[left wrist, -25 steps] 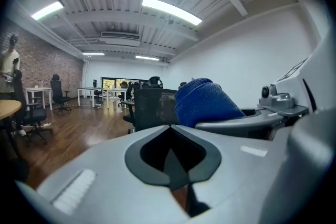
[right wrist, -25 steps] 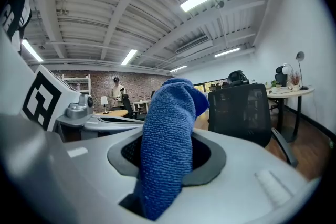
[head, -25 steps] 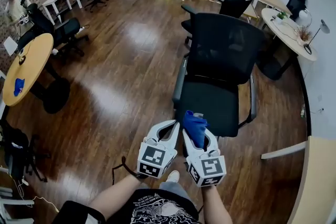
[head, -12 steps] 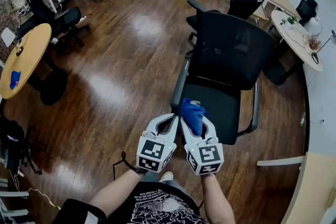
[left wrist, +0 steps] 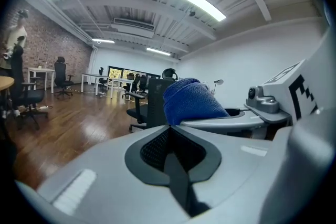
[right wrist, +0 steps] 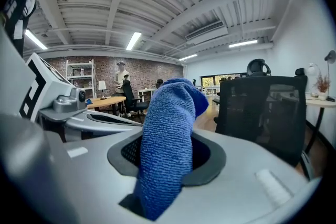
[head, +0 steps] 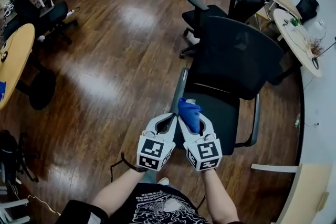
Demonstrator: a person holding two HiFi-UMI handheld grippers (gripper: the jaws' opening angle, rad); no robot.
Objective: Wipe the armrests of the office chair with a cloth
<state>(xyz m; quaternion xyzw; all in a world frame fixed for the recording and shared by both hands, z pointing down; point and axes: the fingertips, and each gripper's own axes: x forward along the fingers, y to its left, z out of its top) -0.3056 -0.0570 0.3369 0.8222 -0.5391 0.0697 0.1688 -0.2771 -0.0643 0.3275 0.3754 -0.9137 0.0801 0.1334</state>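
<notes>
A black mesh office chair point(head: 233, 68) faces me in the head view, with a grey left armrest point(head: 180, 87) and a right armrest point(head: 256, 118). My right gripper point(head: 190, 119) is shut on a blue cloth point(head: 189, 113), which sticks up from its jaws point(right wrist: 168, 139) over the seat's front left corner. My left gripper point(head: 169, 122) hangs beside it, shut and holding nothing, just short of the left armrest's near end. The cloth point(left wrist: 190, 102) also shows in the left gripper view.
A second black chair point(head: 220, 10) stands behind the first. A round wooden table point(head: 13, 60) and black chairs point(head: 50, 16) stand at the left, desks point(head: 302, 34) along the right wall. Brown wooden floor point(head: 115, 71) lies left of the chair.
Both grippers have come closer to the chair's left armrest and seat front as I stepped forward. The cloth stays held in the right gripper.
</notes>
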